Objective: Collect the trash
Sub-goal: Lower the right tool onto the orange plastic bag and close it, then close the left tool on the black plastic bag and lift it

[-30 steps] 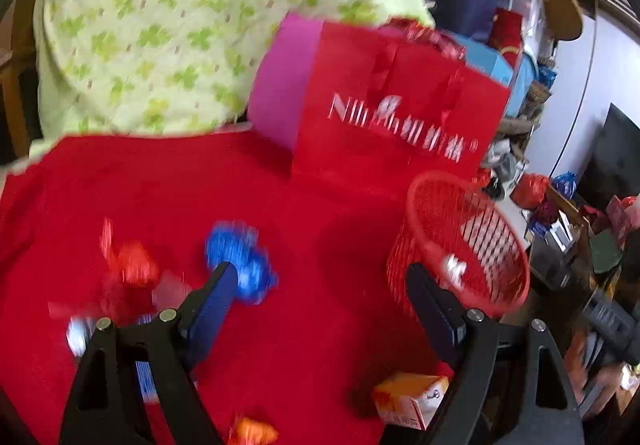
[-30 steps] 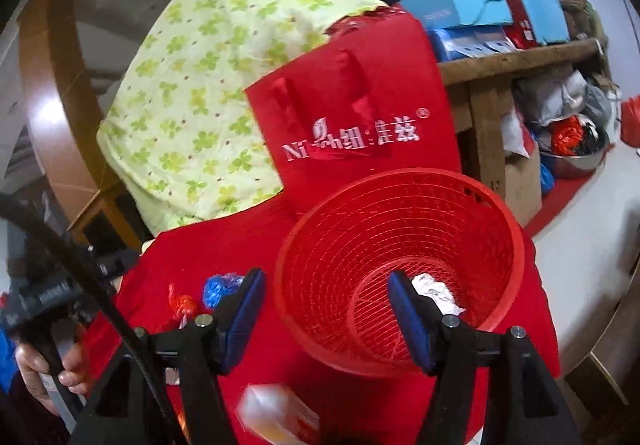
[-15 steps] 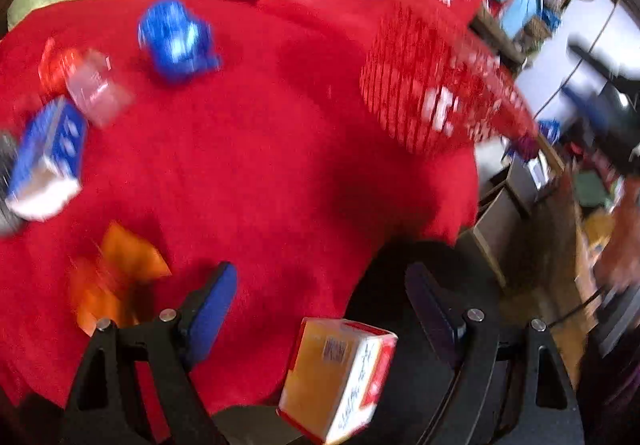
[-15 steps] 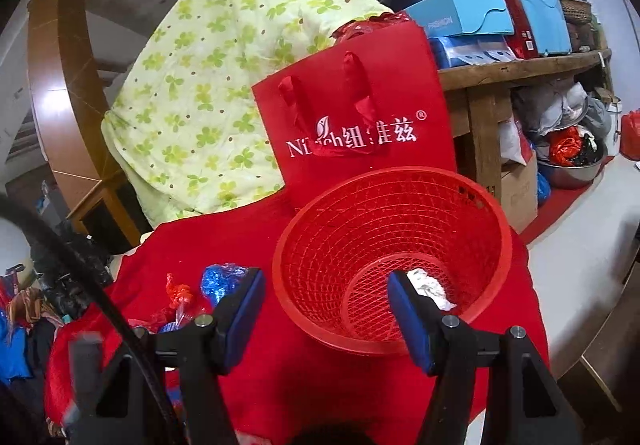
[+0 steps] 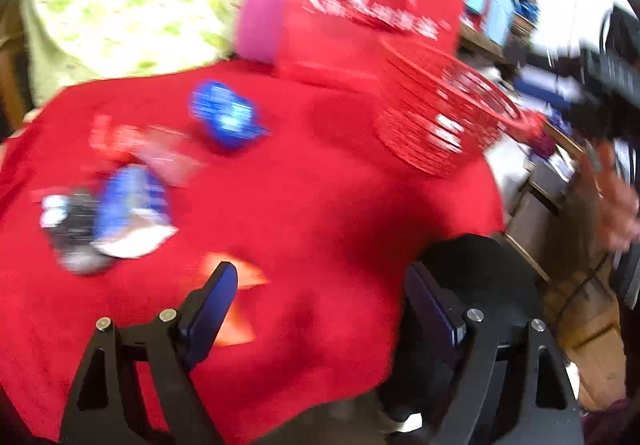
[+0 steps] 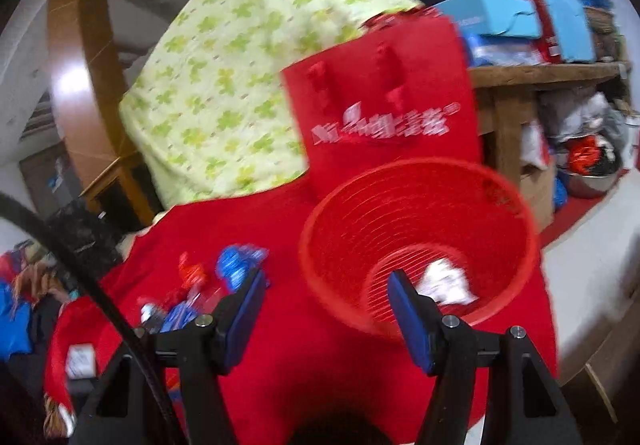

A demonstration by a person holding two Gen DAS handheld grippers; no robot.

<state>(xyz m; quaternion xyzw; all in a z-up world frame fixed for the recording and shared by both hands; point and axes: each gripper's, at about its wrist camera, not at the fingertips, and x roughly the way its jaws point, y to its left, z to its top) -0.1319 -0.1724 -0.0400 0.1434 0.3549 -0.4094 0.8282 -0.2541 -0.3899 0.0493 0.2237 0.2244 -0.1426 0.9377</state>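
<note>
Trash lies scattered on a red tablecloth (image 5: 320, 205): a crumpled blue wrapper (image 5: 224, 121), a blue-and-white carton (image 5: 132, 205) and an orange wrapper (image 5: 236, 305). My left gripper (image 5: 320, 305) is open above the cloth's near edge, with nothing between its fingers; the orange wrapper lies just past its left fingertip. The red mesh basket (image 5: 424, 141) stands at the right. In the right wrist view my right gripper (image 6: 326, 309) hangs open and empty in front of the basket (image 6: 404, 221), which holds a crumpled white paper (image 6: 444, 281). The blue wrapper (image 6: 236, 265) lies to the left.
A red paper bag (image 6: 384, 105) stands behind the basket, against a green-patterned cloth (image 6: 240, 65). A cluttered wooden shelf (image 6: 540, 73) is at the right. A black cable (image 6: 80, 285) crosses the right wrist view's left side. A person's hand (image 5: 616, 201) shows beyond the table edge.
The left view has swung over the table; the orange-and-white box near its fingers half a second ago is out of sight. The right gripper has shifted, so the basket now sits further right.
</note>
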